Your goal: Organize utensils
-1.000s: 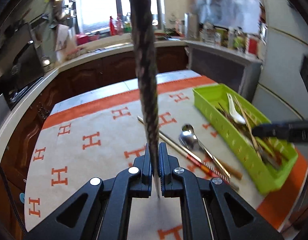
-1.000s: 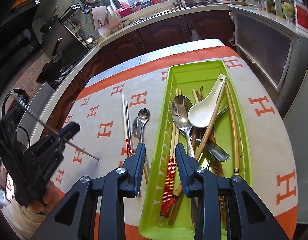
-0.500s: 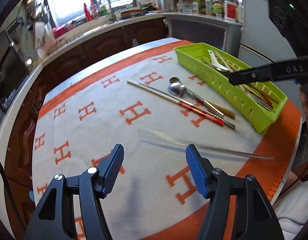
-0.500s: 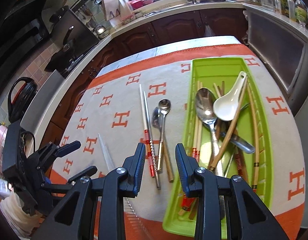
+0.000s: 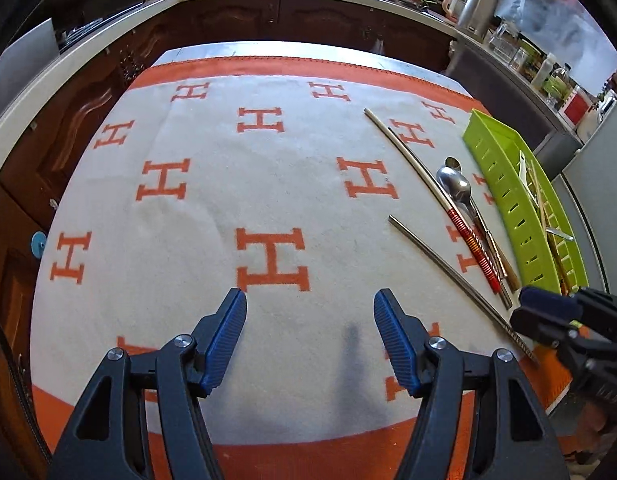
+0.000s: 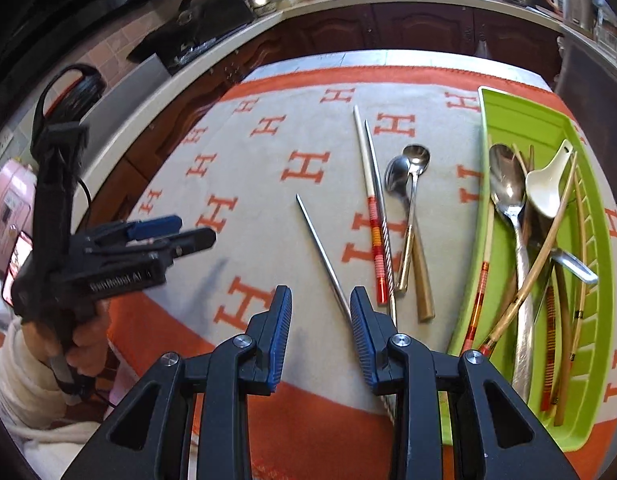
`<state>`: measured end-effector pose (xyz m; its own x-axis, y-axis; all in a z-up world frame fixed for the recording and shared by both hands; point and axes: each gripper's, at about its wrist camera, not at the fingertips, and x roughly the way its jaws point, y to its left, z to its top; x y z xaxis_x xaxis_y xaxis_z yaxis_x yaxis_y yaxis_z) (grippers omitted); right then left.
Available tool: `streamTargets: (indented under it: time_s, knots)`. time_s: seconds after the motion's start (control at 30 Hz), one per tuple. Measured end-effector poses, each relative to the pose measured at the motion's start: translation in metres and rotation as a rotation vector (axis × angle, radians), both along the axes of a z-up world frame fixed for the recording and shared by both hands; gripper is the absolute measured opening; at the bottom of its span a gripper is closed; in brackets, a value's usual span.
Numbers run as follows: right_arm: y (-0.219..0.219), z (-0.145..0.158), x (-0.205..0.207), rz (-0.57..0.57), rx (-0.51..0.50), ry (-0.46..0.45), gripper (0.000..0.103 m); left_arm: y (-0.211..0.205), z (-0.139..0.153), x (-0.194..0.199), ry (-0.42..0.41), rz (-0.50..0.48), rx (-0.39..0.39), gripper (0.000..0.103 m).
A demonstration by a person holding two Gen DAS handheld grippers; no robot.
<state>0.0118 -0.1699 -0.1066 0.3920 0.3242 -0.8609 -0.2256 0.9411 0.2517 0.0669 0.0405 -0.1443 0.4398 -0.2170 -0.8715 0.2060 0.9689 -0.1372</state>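
Utensils (image 6: 404, 216) lie on our cloth-covered surface (image 5: 228, 200) beside the green tray (image 6: 548, 128); a metal chopstick (image 6: 320, 248) lies loose. Our left gripper (image 5: 308, 320) gapes empty; our right gripper (image 6: 320, 312) stands part-open, gripping nothing.

Bright daylight from the far window, fisheye-bent edges, slightly blurred corners.
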Motion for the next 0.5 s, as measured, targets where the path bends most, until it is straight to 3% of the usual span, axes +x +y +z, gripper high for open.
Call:
streamTargets:
  time_s: [0.27, 0.37, 0.5]
  knots:
    - [0.006, -0.023, 0.006, 0.069, -0.159, 0.068, 0.026, 0.0, -0.008, -0.005, 0.034, 0.037, -0.052, 0.064]
    - [0.011, -0.028, 0.011, 0.109, -0.24, 0.057, 0.02, -0.001, -0.009, -0.009, 0.033, 0.028, -0.06, 0.064]
    - [0.024, -0.036, 0.012, 0.199, -0.367, 0.044, 0.02, 0.001, -0.008, -0.011, 0.03, 0.021, -0.068, 0.064]
